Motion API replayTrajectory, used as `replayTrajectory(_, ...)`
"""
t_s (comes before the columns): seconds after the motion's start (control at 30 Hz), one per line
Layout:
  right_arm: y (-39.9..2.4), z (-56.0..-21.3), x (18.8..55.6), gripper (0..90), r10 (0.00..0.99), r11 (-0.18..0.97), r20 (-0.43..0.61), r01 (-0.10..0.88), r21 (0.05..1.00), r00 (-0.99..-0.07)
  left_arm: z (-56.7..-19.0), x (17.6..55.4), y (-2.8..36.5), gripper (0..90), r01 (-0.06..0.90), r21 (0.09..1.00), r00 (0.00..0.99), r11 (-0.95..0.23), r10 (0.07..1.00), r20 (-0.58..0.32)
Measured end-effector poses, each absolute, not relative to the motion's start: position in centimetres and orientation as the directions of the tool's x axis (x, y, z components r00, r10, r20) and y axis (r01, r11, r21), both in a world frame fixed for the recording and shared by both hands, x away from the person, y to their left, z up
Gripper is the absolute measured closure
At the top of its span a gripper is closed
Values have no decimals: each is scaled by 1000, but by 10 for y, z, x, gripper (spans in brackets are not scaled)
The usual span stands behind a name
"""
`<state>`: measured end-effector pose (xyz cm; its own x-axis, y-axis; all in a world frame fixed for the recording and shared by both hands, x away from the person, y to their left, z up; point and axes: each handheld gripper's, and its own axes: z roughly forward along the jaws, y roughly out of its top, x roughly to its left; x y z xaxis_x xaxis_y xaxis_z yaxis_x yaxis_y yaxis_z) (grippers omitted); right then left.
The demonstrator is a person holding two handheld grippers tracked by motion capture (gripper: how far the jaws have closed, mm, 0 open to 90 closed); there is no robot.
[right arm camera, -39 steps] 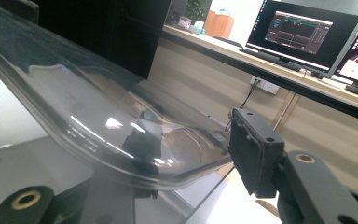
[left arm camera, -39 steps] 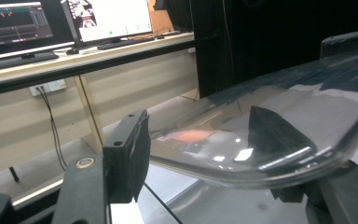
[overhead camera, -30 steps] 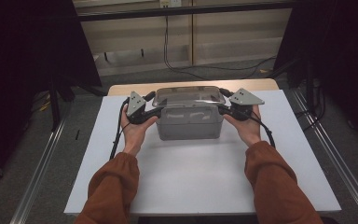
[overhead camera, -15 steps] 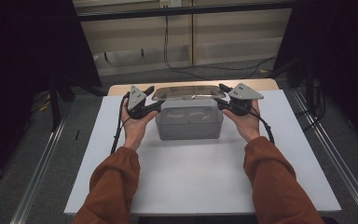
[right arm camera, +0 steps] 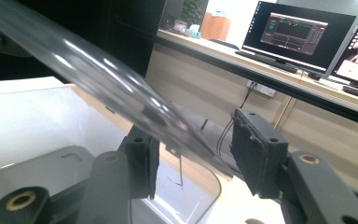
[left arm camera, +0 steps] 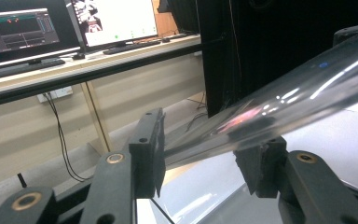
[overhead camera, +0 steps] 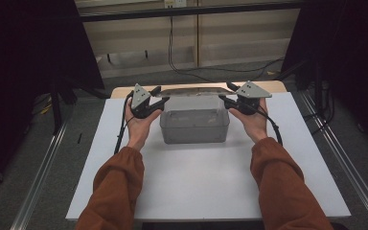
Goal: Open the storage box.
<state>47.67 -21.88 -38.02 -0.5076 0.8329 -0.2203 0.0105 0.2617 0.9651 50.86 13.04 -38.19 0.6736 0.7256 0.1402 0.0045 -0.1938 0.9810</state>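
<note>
While a person's two hands steady it, the clear, long plastic lid (overhead camera: 191, 91) hangs between the left gripper (overhead camera: 154, 96) and the right gripper (overhead camera: 226, 92), its long axis running straight from one to the other, its far edge tipped up. Each lid end lies between a gripper's jaws, which stand partly apart; whether they pinch the plastic, I cannot tell. Just below sits the translucent grey rectangular plastic box (overhead camera: 194, 125) on the white table board (overhead camera: 196, 187). Half a second earlier the lid lay nearly on the box rim; now it hangs clear above it, with both grippers higher.
</note>
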Motion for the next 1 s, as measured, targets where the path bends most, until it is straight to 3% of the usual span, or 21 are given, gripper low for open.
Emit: replayTrajectory(1.0, -221, -391, 505, 567, 843, 245, -188, 48, 968, -505, -378, 521, 129, 587, -7, 986, 659, -165, 741, 129)
